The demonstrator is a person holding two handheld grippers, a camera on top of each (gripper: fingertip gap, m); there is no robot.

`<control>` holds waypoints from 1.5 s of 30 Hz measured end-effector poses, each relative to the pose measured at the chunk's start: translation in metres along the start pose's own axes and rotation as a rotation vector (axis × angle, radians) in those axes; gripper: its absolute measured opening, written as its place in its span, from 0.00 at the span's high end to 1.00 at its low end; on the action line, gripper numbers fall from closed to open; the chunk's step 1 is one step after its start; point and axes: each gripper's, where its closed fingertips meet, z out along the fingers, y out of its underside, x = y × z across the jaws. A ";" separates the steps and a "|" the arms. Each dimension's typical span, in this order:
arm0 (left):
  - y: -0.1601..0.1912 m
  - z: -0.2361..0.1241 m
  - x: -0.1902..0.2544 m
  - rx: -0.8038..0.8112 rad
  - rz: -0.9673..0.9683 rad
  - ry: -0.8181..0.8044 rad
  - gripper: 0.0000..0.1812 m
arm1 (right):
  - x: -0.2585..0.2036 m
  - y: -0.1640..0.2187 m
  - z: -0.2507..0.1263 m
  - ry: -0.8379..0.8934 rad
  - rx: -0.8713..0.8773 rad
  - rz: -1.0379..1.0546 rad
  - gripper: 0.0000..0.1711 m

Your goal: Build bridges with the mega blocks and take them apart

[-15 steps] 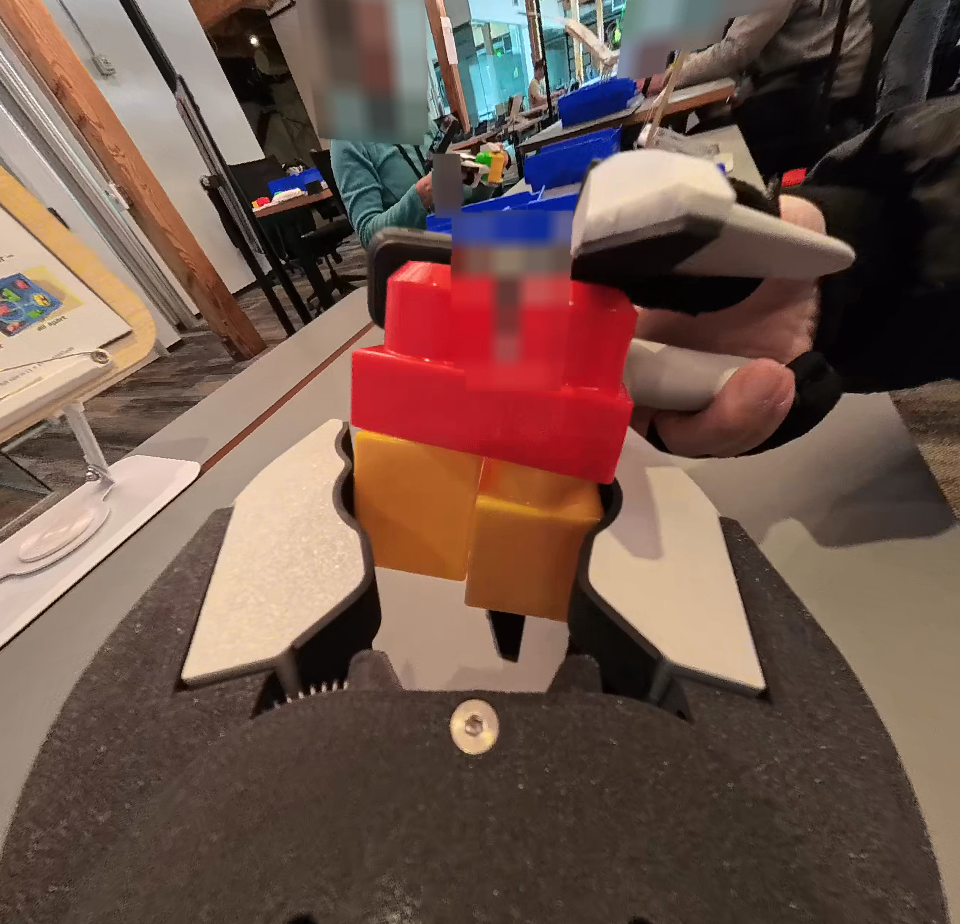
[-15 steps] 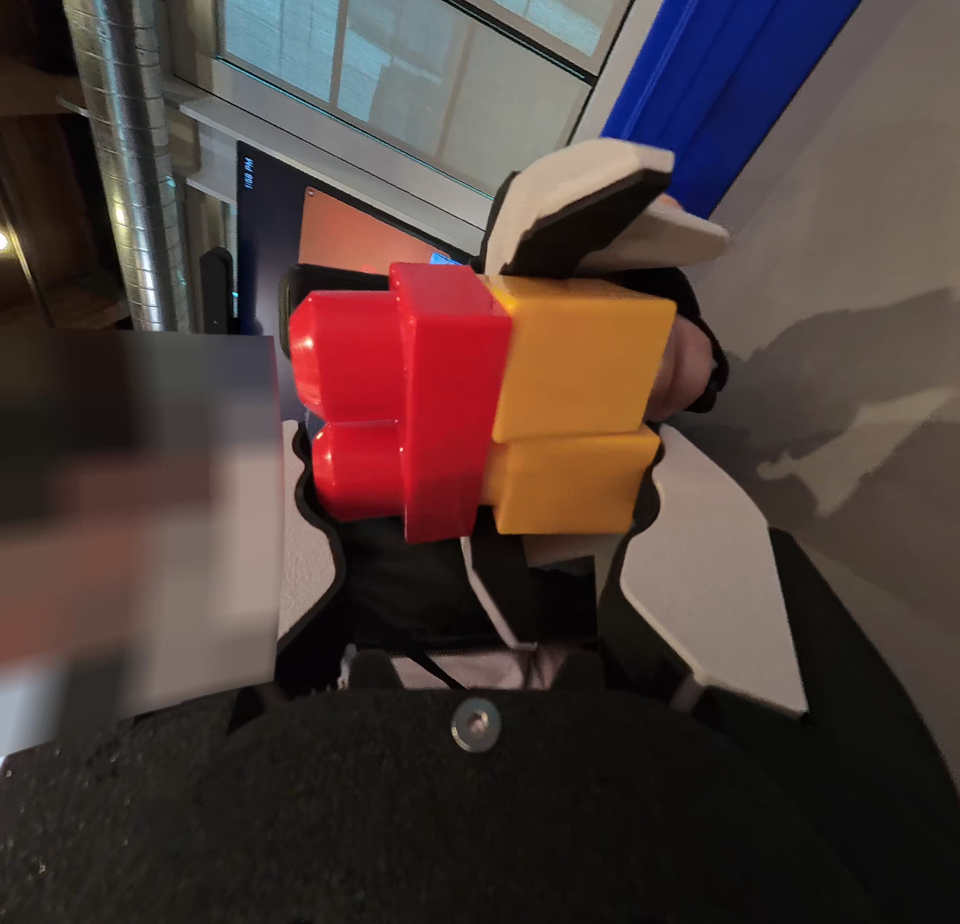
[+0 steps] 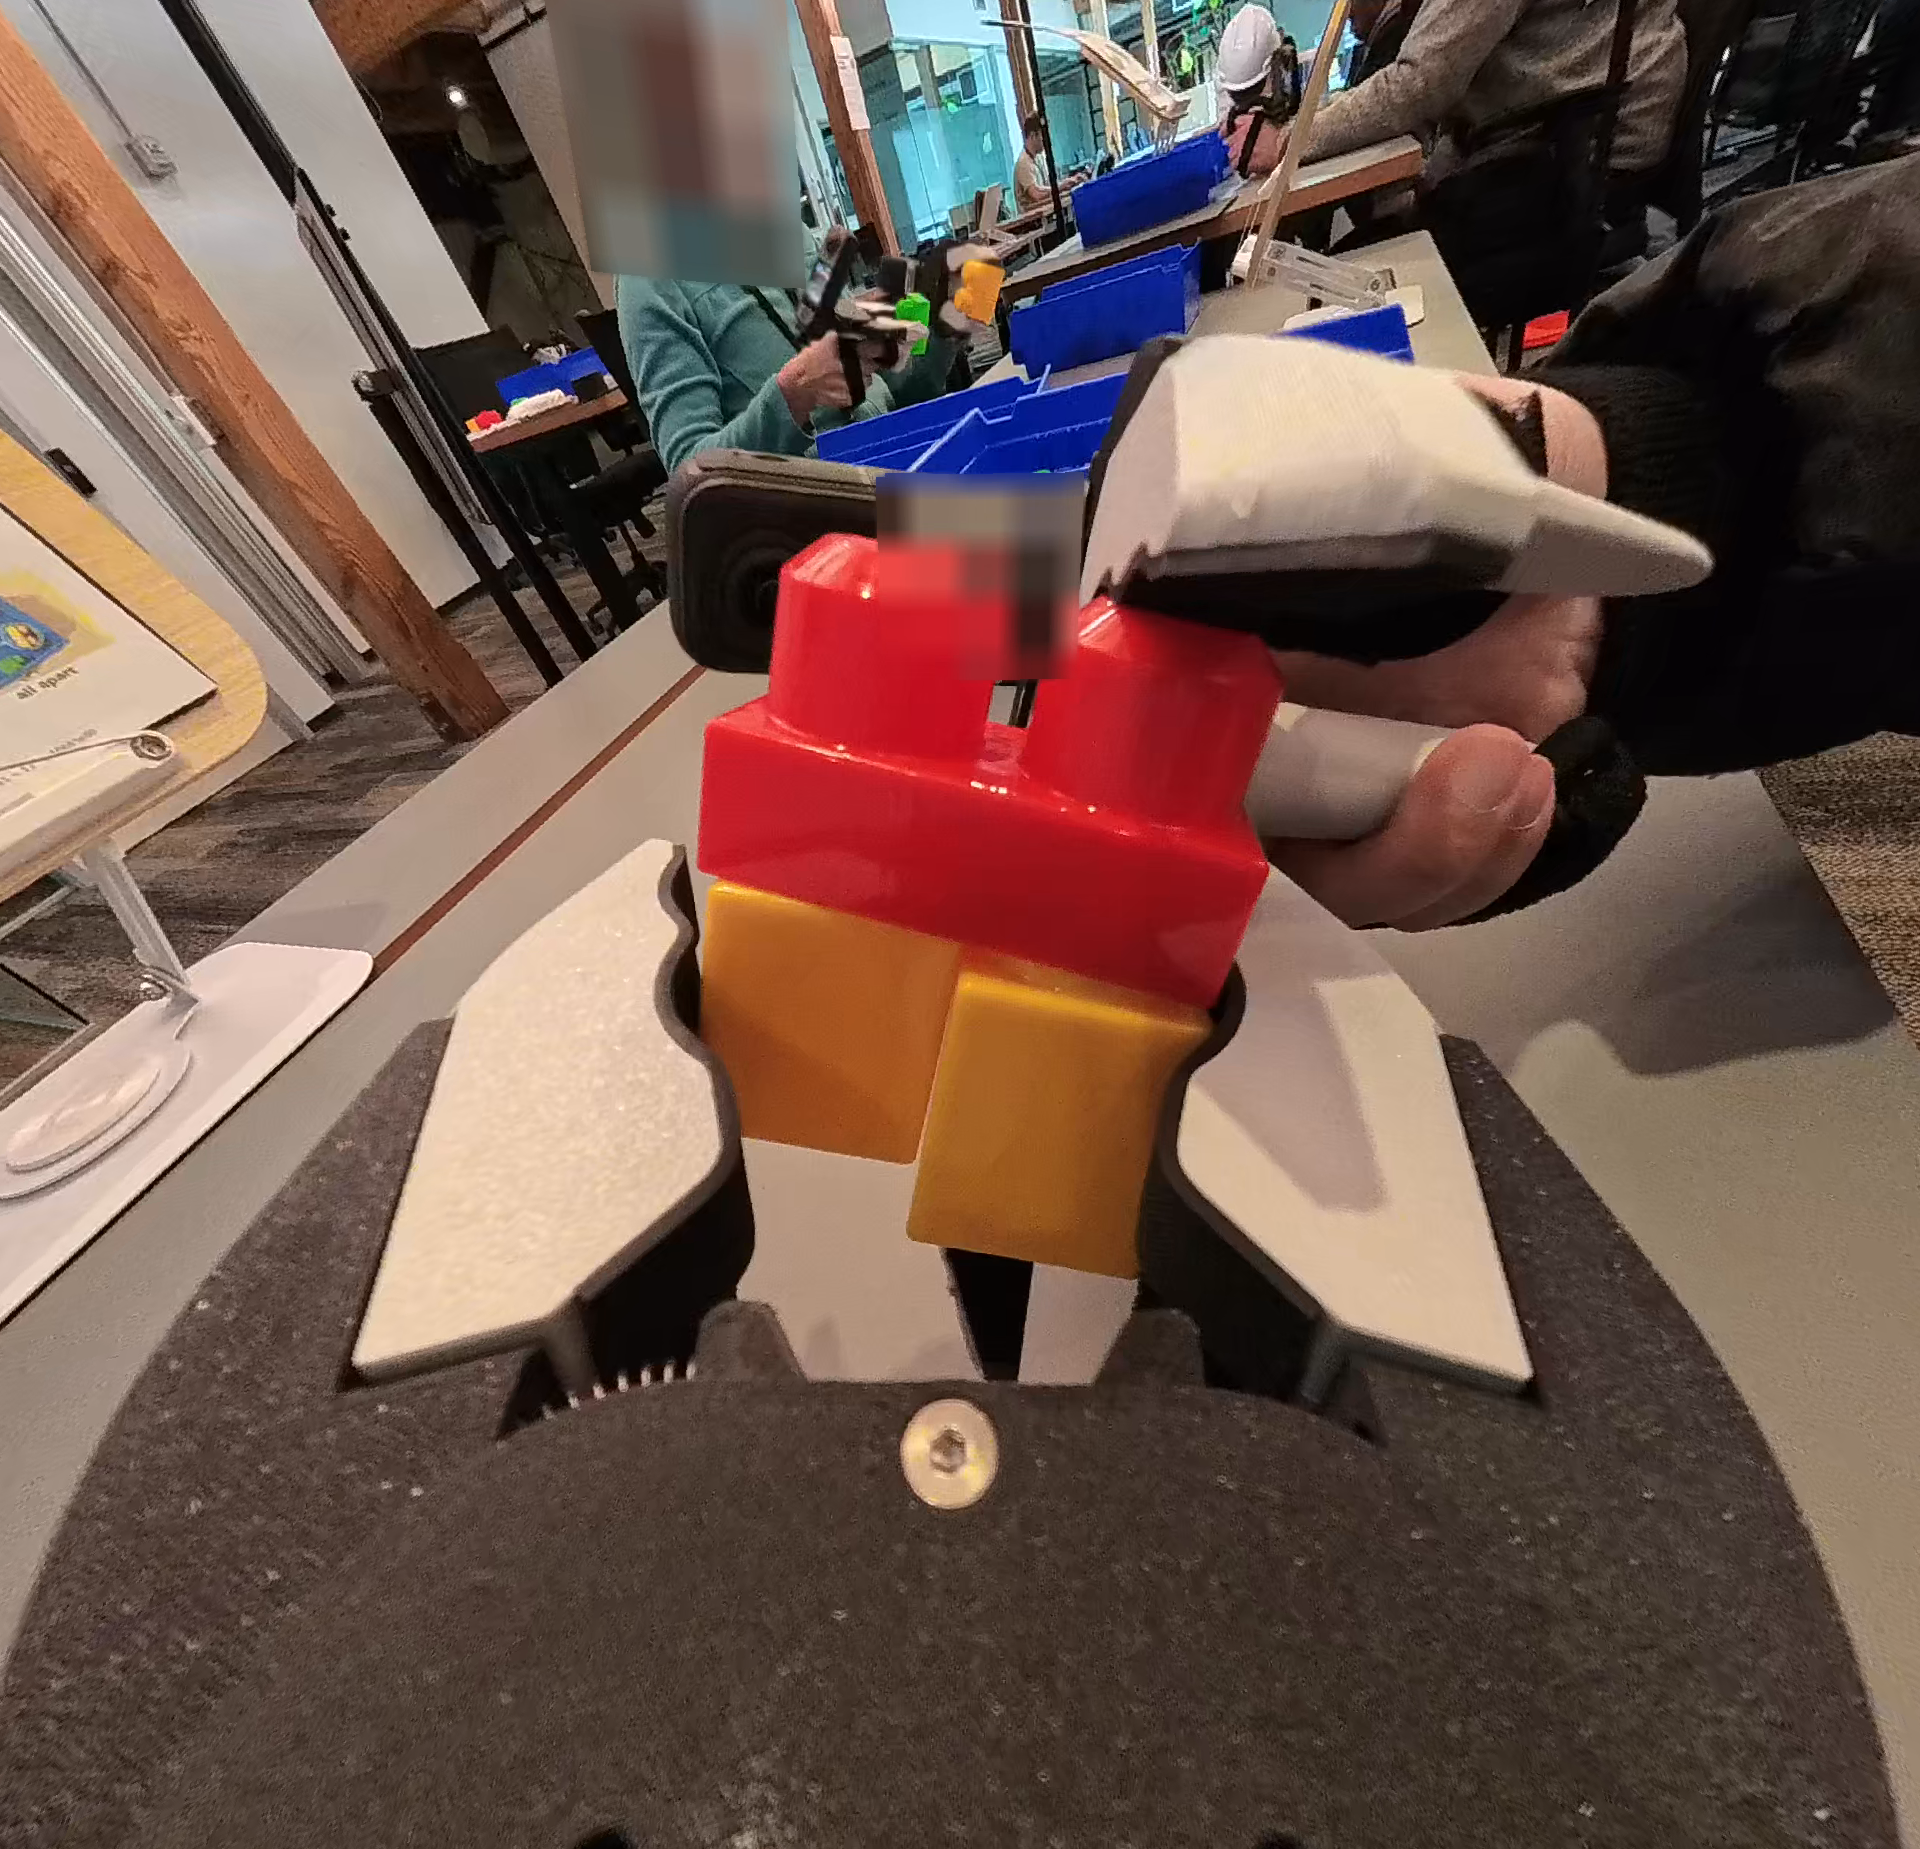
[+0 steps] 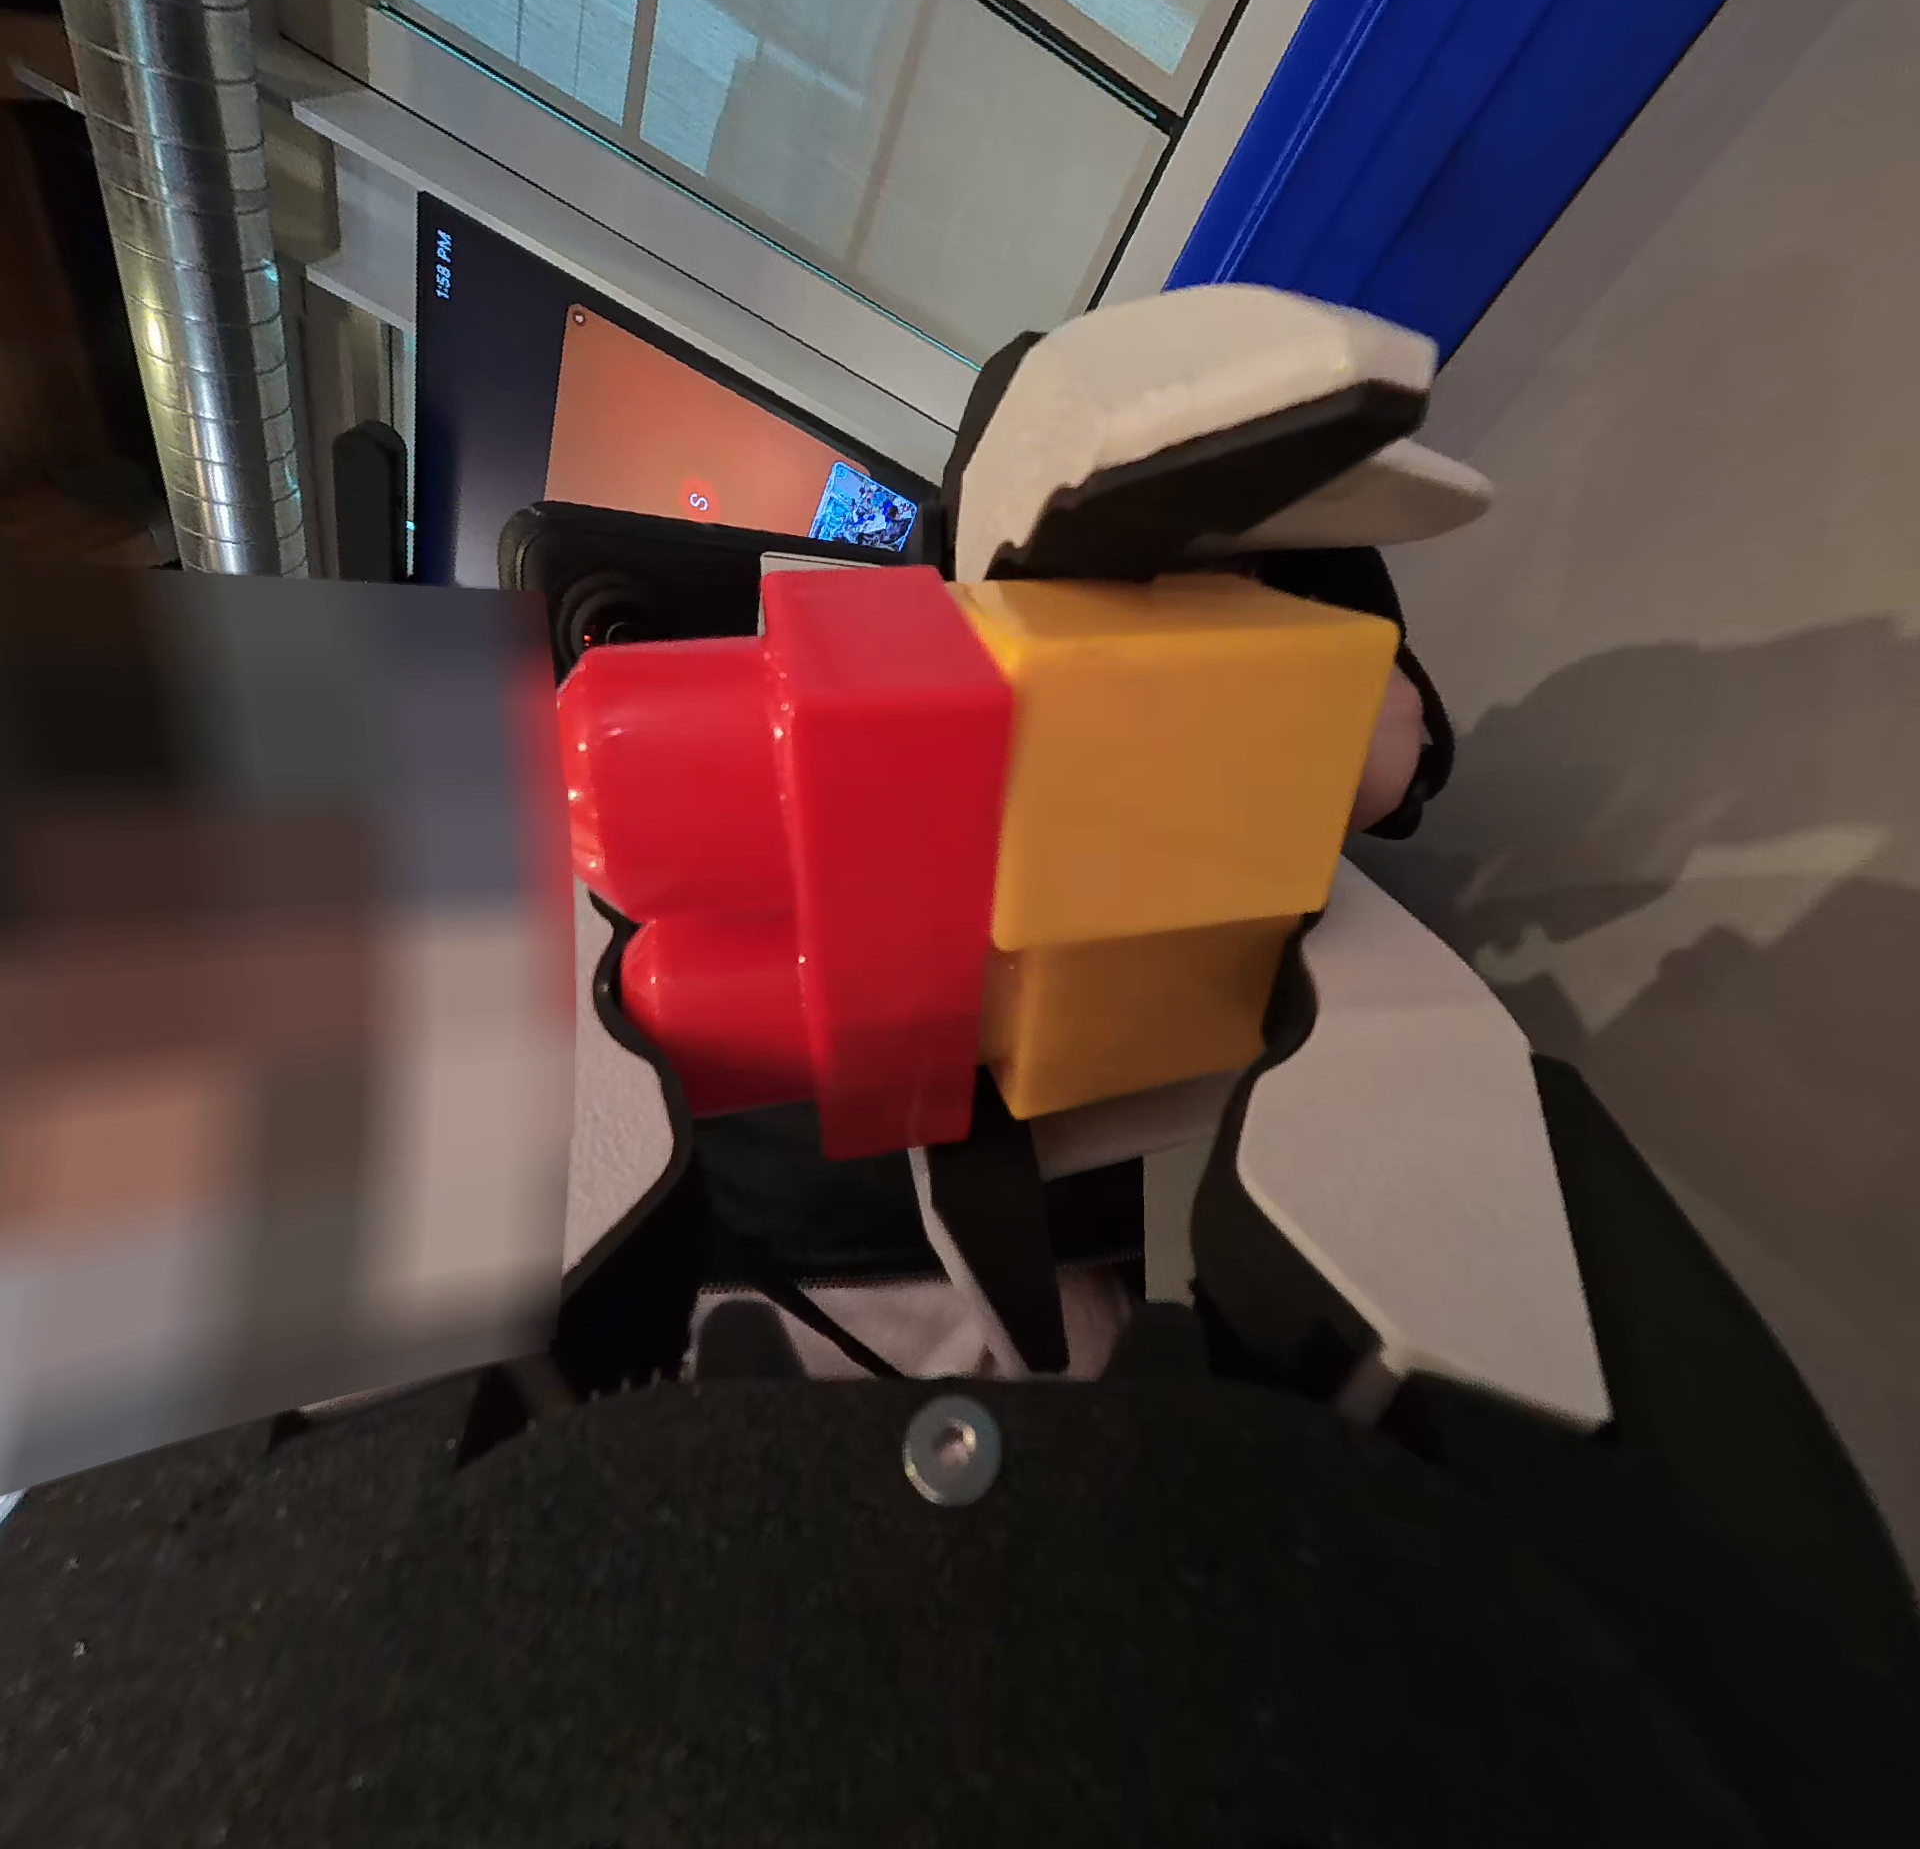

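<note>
Nearest you in the left wrist view, your left gripper point(image 3: 961, 1061) has its two pale, grainy fingers clamped on two smooth orange blocks point(image 3: 945, 1061) standing side by side. The blocks' undersides are hidden from you. One glossy red block point(image 3: 982, 843) with two rounded studs caps them, making a small bridge held above the grey table point(image 3: 1662, 1124). A mosaic patch covers part of the studs.

Just behind, at 2 o'clock, your right gripper point(image 3: 1236, 693) reaches in: one white finger lies on top of a stud, and a grey one shows below it beside the red block. Your gloved hand point(image 3: 1455, 760) holds it.

In the right wrist view the same bridge lies sideways, studs pointing to 9 o'clock. The right gripper's fingers close across it, one pressed on the stud tops, the other on the orange bases; the 9 o'clock finger is mostly hidden by a blur patch.

Farther off, several blue plastic bins point(image 3: 1101, 319) sit on the tables at 12 o'clock, cut off by the blocks. A seated person in a teal sweater point(image 3: 707, 376) is behind them.
</note>
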 end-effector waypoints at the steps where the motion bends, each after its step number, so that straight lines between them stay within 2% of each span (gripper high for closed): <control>1: 0.000 0.000 0.000 -0.001 -0.001 0.000 0.49 | 0.000 0.000 0.000 0.001 0.004 -0.002 0.32; 8: 0.002 0.001 -0.004 -0.014 0.077 -0.065 0.47 | 0.001 -0.002 -0.001 0.012 0.029 -0.038 0.35; 15: -0.001 0.001 -0.002 -0.004 0.081 -0.060 0.47 | -0.001 0.001 -0.001 0.032 0.016 -0.050 0.36; 20: -0.018 -0.007 -0.002 0.085 0.062 -0.076 0.48 | -0.017 -0.002 0.003 -0.048 0.038 -0.040 0.35; 22: -0.025 -0.011 -0.001 0.129 0.062 -0.071 0.48 | -0.019 -0.005 0.003 -0.055 0.057 -0.040 0.30; 24: -0.026 -0.011 -0.001 0.137 0.058 -0.067 0.48 | -0.023 -0.006 0.004 -0.085 0.059 -0.041 0.36; 27: -0.030 -0.013 0.000 0.162 0.096 -0.082 0.48 | -0.027 -0.001 0.007 -0.107 0.033 -0.045 0.34; 33: -0.015 -0.004 0.002 0.079 0.108 -0.060 0.48 | -0.014 0.001 0.000 -0.009 0.022 -0.074 0.35; 40: -0.016 -0.004 0.005 0.096 0.088 -0.038 0.48 | -0.015 0.004 0.000 -0.027 0.012 -0.062 0.35; 45: -0.015 -0.006 -0.006 0.067 0.166 -0.153 0.48 | -0.012 -0.004 0.000 0.013 0.038 -0.126 0.35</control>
